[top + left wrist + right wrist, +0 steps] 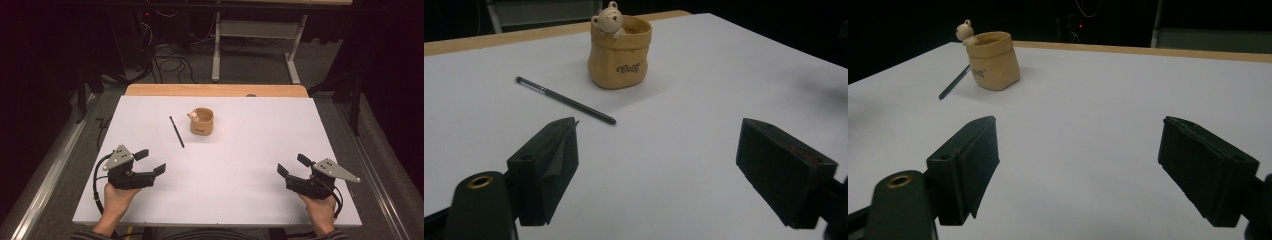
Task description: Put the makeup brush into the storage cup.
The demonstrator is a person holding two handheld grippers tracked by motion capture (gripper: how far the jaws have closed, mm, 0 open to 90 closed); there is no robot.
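A person's two hands rest at the near edge of a white rectangular table (235,190), each holding a black two-jaw gripper with its jaws spread wide and nothing between them. The left gripper (150,162) sits near the table's near-left corner, its jaws pointing toward the middle of the table; the right gripper (294,166) sits near the near-right corner, angled inward the same way. Well beyond both, toward the far middle of the table, a tan sack-shaped ceramic pot (202,121) with a small cream bear figure (193,116) perched on its rim stands upright. Just to its left, apart from it, a thin dark pen (176,131) lies flat on the table, slanting from far left to near right. In the left gripper view, the pen (565,100) lies between the pot (620,55) and the open jaws, touching neither.
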